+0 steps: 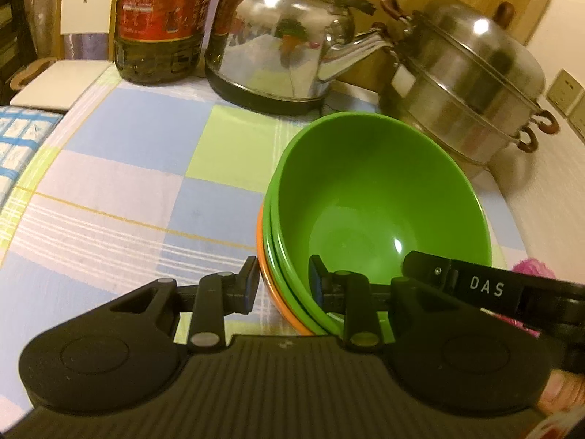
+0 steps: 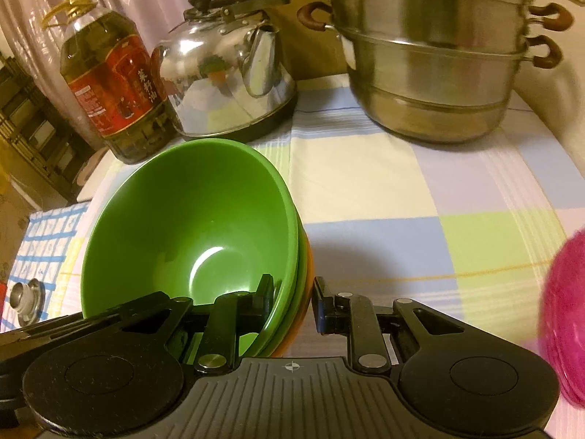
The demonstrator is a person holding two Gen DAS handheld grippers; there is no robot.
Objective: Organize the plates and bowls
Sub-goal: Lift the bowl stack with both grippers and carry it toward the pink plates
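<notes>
Three bowls sit nested in one stack: two green, with one orange bowl at the bottom. At twelve o'clock from the stack stands one steel kettle, at eleven one bottle of oil, and at two one steamer pot of two tiers. One checked cloth covers the table. Two grippers are in view, the left gripper and the right gripper.

A stack of nested bowls sits between the two hand-held grippers, above the tabletop. Behind it, along the tabletop's far edge, stand an oil bottle at the left, a kettle in the middle and a tiered steamer pot at the right.
</notes>
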